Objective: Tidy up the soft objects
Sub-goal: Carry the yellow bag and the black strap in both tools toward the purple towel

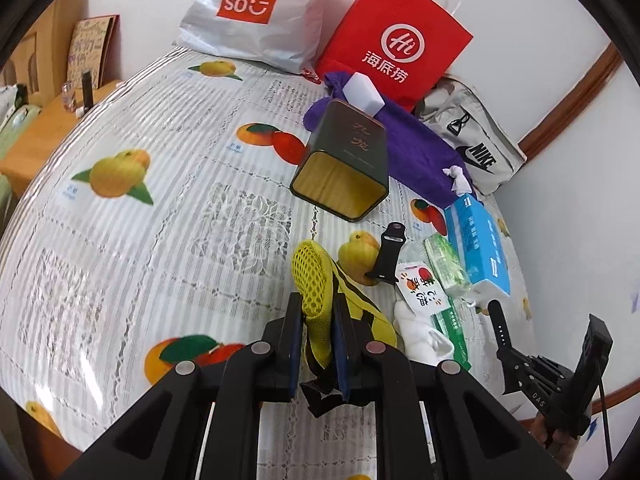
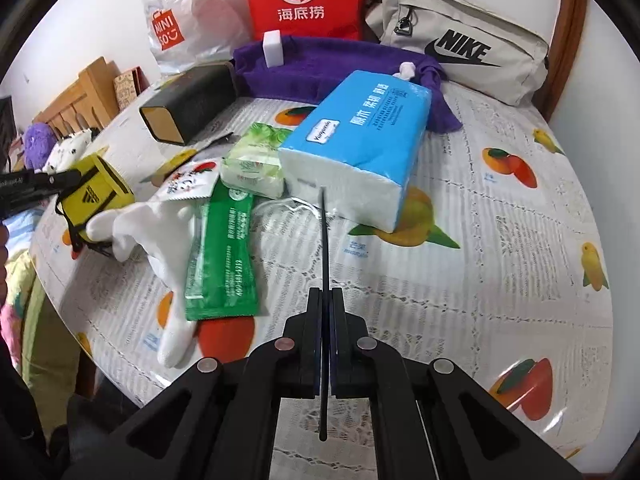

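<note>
Two tongs are at work over the bench (image 1: pixel 120 216), which wears a clear ribbed cover printed with fruit. The left tongs (image 1: pixel 318 328) are clamped on a yellow mesh pouch (image 1: pixel 314 280) with black trim; the pouch stands between the blue pads, its mesh end rising above them and its black strap hanging below. In the right wrist view the same pouch (image 2: pixel 94 192) shows an Adidas mark at the bench's left edge. The right tongs (image 2: pixel 326 320) are pinched tight on a black watch strap (image 2: pixel 325 248), seen edge-on as a thin dark line running past the tips toward the blue tissue pack (image 2: pixel 356 144). Just left of these tongs lie a green sachet (image 2: pixel 222 256) and a white glove (image 2: pixel 148 224), the sachet partly over the glove. A second black strap piece (image 1: pixel 386 252) rests beside a small fruit-printed packet (image 1: pixel 418 284) and a green pocket tissue pack (image 1: pixel 446 264). Farther off lie a dark tin on its side (image 1: pixel 344 164), a purple towel (image 1: pixel 416 148) with a white sponge block (image 1: pixel 362 92), a grey Nike bag (image 2: pixel 460 40), a red Haidilao paper bag (image 1: pixel 396 40) and a Miniso bag (image 1: pixel 256 8)
</note>
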Available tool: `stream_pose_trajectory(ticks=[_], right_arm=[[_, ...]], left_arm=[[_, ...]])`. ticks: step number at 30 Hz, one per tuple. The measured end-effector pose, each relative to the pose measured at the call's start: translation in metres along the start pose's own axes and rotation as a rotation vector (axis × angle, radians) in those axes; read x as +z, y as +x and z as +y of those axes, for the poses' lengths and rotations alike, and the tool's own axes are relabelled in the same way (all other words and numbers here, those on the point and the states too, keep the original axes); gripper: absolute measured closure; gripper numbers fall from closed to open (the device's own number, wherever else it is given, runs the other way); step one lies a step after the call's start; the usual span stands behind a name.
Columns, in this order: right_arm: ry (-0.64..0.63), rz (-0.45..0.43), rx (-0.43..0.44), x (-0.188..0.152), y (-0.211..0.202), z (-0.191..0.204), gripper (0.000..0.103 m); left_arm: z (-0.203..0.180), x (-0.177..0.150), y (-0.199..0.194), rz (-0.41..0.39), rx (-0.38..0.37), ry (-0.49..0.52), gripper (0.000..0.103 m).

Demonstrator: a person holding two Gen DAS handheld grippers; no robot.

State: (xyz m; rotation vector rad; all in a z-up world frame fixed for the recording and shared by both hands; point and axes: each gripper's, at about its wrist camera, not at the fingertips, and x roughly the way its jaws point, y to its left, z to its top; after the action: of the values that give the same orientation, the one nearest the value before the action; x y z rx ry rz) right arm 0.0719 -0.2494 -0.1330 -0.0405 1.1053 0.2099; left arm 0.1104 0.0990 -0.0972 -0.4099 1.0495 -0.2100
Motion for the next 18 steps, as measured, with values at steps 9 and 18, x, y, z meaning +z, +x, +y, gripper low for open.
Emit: stream_pose_trajectory(ticks=[9, 18], right_arm=[[-0.025, -0.031, 0.034, 0.008, -0.024, 0.010, 0.100], [-0.021, -0.096, 0.061, 0.040, -0.058, 0.019, 0.100]], left_arm=[[-0.010, 0.004, -0.028, -0.044, -0.004, 0.006, 0.089], [-0.035, 0.020, -0.064, -0.078, -0.009, 0.062, 0.089]])
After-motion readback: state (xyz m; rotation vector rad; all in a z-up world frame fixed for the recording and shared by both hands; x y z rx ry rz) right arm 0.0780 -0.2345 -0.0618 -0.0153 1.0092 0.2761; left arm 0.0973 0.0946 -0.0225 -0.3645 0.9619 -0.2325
